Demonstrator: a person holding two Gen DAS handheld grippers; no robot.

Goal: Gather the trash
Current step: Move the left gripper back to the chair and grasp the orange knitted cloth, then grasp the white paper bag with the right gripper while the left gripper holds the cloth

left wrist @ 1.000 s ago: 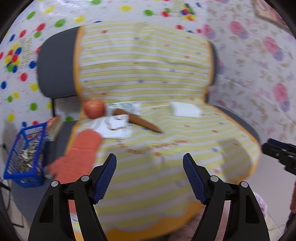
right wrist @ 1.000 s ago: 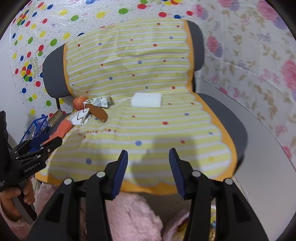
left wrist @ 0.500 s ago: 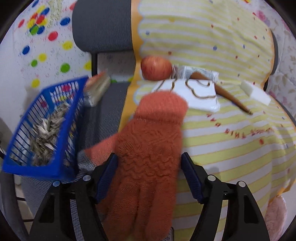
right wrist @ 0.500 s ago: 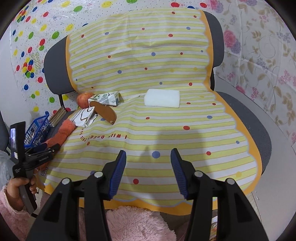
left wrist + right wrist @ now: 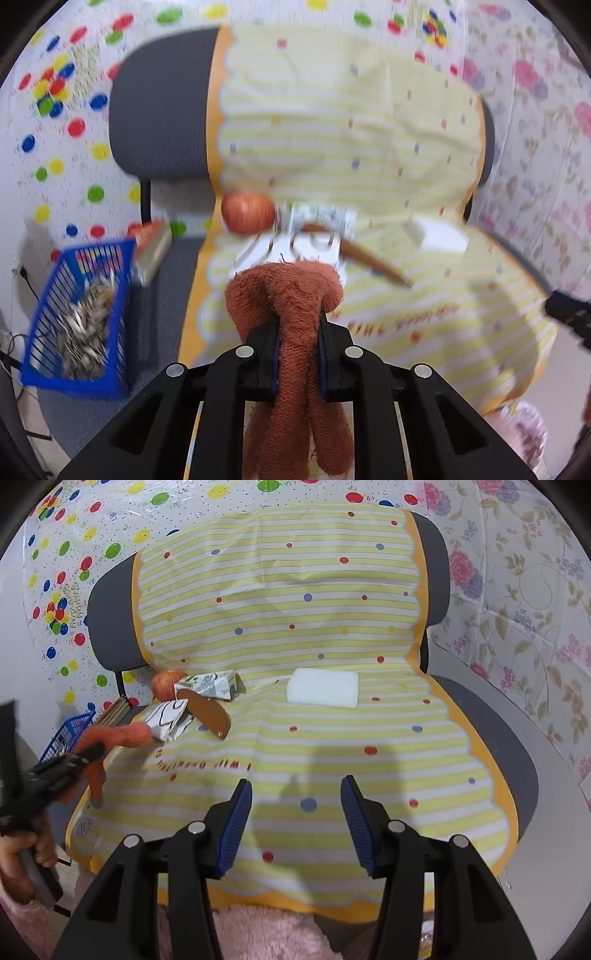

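Since the earlier frame your left gripper had just been closing, and its jaws now pinched the orange glove, which bunched above them and hung below. From the left wrist, you had the blue basket of seed shells at the left, off the chair's cloth, with the apple beyond. From the right wrist, your right gripper hovered open over the cloth, holding nothing. The carton, sponge and apple lay further back, the glove at the cloth's left edge.
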